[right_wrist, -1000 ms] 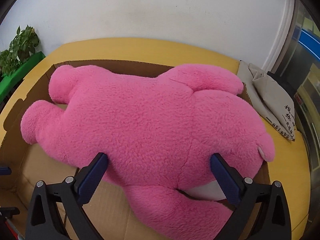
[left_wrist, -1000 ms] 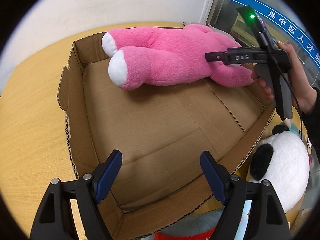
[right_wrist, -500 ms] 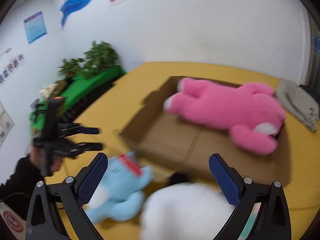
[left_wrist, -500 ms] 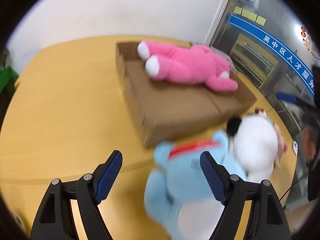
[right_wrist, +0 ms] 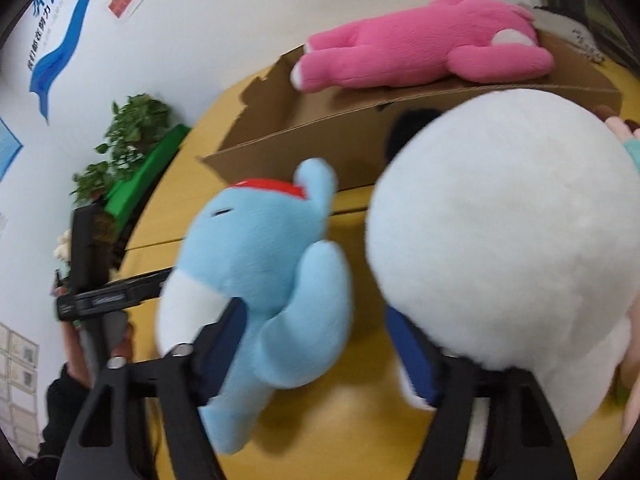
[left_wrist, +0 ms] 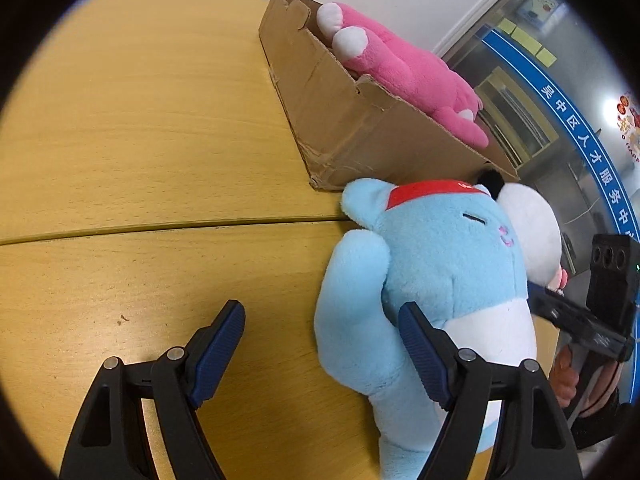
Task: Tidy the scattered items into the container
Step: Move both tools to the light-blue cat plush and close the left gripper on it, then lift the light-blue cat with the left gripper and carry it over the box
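A pink plush lies inside the cardboard box; both also show in the right wrist view, the plush in the box. A light blue plush with a red headband lies on the yellow table in front of the box, beside a big white plush. My left gripper is open, its right finger against the blue plush's side. My right gripper is open, with the blue plush's arm between its fingers and the white plush over its right finger.
The yellow wooden table stretches left of the box. A potted plant on a green stand sits beyond the table. A grey cloth bag lies behind the box. A glass door with blue lettering is at the right.
Both grippers pulled back from the box and dropped low over the table. They now sit on either side of the blue plush, which fills both views much closer.
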The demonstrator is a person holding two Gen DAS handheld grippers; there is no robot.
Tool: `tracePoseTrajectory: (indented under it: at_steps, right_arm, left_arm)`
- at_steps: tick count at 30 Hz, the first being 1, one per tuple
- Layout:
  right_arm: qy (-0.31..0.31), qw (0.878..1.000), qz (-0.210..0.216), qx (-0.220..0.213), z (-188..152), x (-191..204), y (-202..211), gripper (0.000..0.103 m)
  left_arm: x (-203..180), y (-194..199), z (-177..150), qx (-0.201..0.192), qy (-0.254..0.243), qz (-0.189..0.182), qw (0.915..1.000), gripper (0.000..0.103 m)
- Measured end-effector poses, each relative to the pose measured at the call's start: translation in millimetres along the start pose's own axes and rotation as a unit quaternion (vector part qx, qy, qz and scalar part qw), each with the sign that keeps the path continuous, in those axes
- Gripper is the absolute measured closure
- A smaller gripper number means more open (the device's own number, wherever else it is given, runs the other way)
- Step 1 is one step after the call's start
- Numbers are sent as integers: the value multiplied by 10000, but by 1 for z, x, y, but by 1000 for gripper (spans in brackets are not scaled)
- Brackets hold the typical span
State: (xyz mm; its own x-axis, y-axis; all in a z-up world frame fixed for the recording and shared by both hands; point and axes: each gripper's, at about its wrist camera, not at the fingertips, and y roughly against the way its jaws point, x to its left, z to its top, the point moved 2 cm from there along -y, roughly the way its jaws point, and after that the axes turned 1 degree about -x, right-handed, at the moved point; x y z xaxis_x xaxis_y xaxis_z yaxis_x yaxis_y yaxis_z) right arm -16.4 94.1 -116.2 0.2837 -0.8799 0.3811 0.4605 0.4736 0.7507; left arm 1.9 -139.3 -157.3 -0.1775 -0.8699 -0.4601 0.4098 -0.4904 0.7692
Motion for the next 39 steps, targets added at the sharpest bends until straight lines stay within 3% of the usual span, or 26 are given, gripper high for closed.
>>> tracePoseTrajectory:
  at_steps: [2,3,5,6,15,19,24,33,39]
  right_arm:
    - [26,9998,-146,117,3,-4,-10,47]
    - [81,9996,-182,187,2,-3,-14,47]
    - [145,9993,15,353,-2,5,-19,57]
    - [194,9987,108,455,-6,10,-22,65]
    - [682,9968,134,391,-17,14,-10,76]
    - [864,9954,161,381,-29,15,-5,77]
    - [1110,9931,134,349,-35,20,3,78]
    - [1050,9926,-22,608,-42,16,-4,72]
    - [1303,9899,-101,542,-46,27,1,76]
  left_arm:
    - [-3,-3,-1,52,16,-167,9998,37]
    - [-5,-4,-1,90,49,-292,9995,53]
    - [-10,-7,-4,147,63,-445,9989,67]
    - [-13,-7,-6,146,27,-373,9992,68]
    - [-36,22,-47,-28,84,-68,9999,74]
    - [-47,31,-57,-205,253,89,9994,77]
    - [-61,41,-61,-335,60,395,9986,78]
    - [-52,30,-68,-216,256,375,9987,78]
    - [-53,34,-76,-273,285,522,9979,78]
